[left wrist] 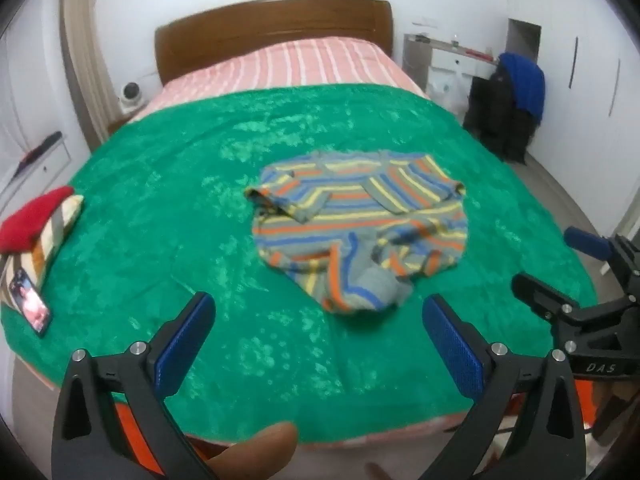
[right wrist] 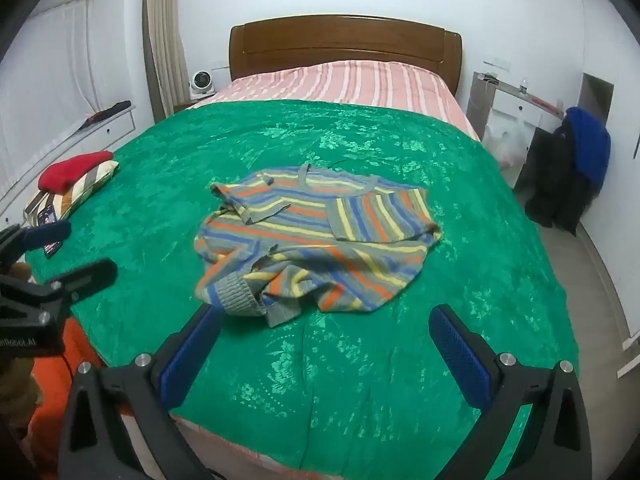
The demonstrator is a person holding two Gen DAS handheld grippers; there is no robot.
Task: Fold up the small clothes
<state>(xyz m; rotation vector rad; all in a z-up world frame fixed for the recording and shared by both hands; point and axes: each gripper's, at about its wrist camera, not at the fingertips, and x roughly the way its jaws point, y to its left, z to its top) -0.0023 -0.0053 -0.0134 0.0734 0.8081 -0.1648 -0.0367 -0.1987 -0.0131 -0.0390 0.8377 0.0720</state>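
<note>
Nearest in the left wrist view, a thumb (left wrist: 256,450) shows at 6 o'clock between the two black arms; the right wrist view shows no such thing. The left gripper (left wrist: 318,312) has its blue-padded fingers spread wide with nothing between them. At 3 o'clock in that view the right gripper (left wrist: 560,268) shows from the side, fingers apart; in its own view the right gripper (right wrist: 324,322) is likewise spread and holds nothing, and the left one appears at 9 o'clock.

The striped sweater (right wrist: 316,240) lies crumpled on the green bedspread (right wrist: 360,380), around the middle of the bed. It is grey with orange, blue and yellow bands; both sleeves are folded across the chest and the lower hem is bunched. Only the right wrist view shows the ribbed grey cuff (right wrist: 236,292) clearly, just beyond the left finger's tip. The sweater sits toward 12 o'clock from both grippers, touching neither.

Farther off at 9 o'clock lie a phone (left wrist: 30,306), a striped pillow (left wrist: 44,236) and a red cloth (left wrist: 34,212). At 12 o'clock stands the wooden headboard (left wrist: 272,24).
</note>
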